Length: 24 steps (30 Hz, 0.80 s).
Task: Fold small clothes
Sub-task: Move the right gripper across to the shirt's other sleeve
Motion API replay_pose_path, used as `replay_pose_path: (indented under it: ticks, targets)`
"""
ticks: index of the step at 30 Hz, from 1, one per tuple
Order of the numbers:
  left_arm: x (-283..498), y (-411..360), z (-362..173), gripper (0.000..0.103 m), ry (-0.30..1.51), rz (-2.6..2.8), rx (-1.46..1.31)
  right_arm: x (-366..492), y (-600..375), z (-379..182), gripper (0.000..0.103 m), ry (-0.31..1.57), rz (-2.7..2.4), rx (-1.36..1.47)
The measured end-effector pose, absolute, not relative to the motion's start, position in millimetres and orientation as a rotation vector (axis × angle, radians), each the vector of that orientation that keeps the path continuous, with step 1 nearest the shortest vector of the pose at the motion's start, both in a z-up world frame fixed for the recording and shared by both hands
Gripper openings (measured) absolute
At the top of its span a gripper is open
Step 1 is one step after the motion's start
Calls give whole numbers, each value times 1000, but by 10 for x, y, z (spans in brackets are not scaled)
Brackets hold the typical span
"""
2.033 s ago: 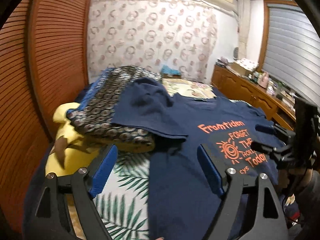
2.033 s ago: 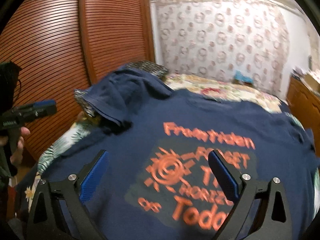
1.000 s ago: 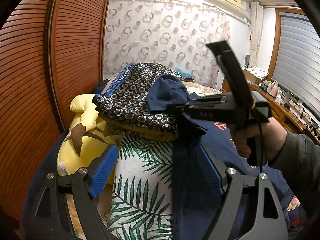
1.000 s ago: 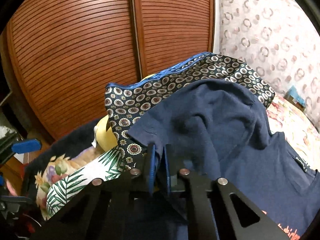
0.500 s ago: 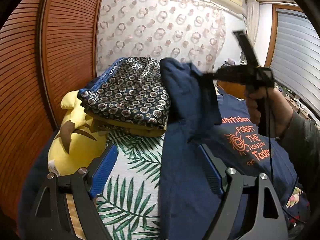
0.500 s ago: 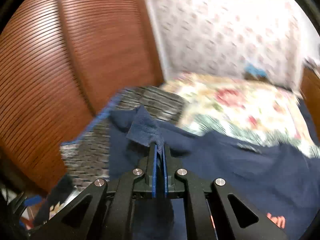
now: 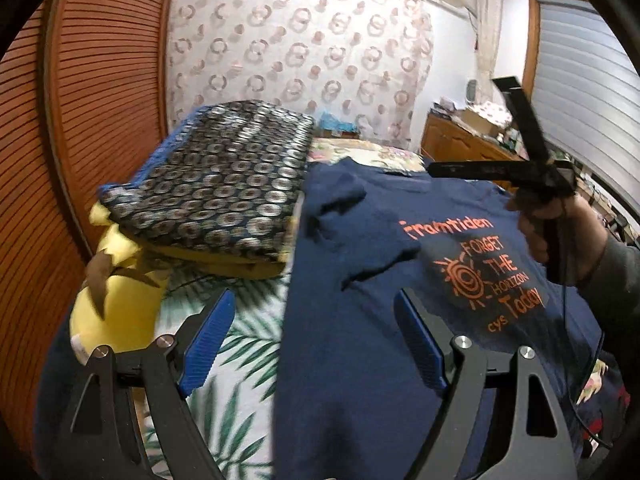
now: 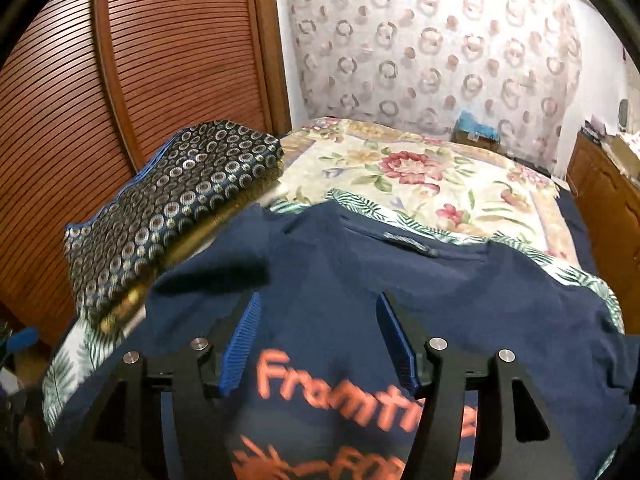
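Left wrist view looks down over the bed (image 7: 248,364), where a navy T-shirt (image 7: 360,280) lies spread on the palm-leaf sheet, its orange print facing up. The sleeve (image 7: 340,196) on the wardrobe side sits folded in over the shirt's body, rumpled, beside a folded dark blanket with a ring pattern (image 7: 224,188) that rests on a yellow plush pillow (image 7: 116,304). The left claw (image 7: 316,340) hangs above the shirt's near edge with its blue pads wide apart; one pad is over the sheet, the other over the navy cloth, and nothing is pinched between them. Farther right a hand (image 7: 560,236) in a grey sleeve holds the right claw's black handle above the print.

From the right wrist view, the right claw (image 8: 320,344) hovers over the shirt's chest, just above the orange lettering (image 8: 360,400), pointing toward the collar (image 8: 404,240). Its jaws have just been opening and now stand apart with only air between them; the cloth lies below, untouched by the pads. The picture is blurred near the sleeve, so its exact edge is hard to make out. Beyond the collar a floral quilt (image 8: 432,176) covers the rest of the bed, and a slatted wooden wardrobe door (image 8: 160,60) stands along the left.
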<state>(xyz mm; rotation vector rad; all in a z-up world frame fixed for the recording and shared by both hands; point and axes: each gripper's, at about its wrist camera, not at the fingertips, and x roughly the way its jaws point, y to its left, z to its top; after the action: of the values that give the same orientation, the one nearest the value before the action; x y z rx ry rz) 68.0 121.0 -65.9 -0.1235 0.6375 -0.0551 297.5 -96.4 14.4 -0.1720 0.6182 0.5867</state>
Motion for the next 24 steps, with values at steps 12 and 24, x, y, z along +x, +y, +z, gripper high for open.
replay_pose_path:
  ticks: [12,24]
  targets:
    - [1277,486,-778,82,733,-170,-40,2528,-1729,89,64,639,498,-196]
    - [1714,-152,-937,82,810,-232,51,2433,-2175,5,64,684,410,-141]
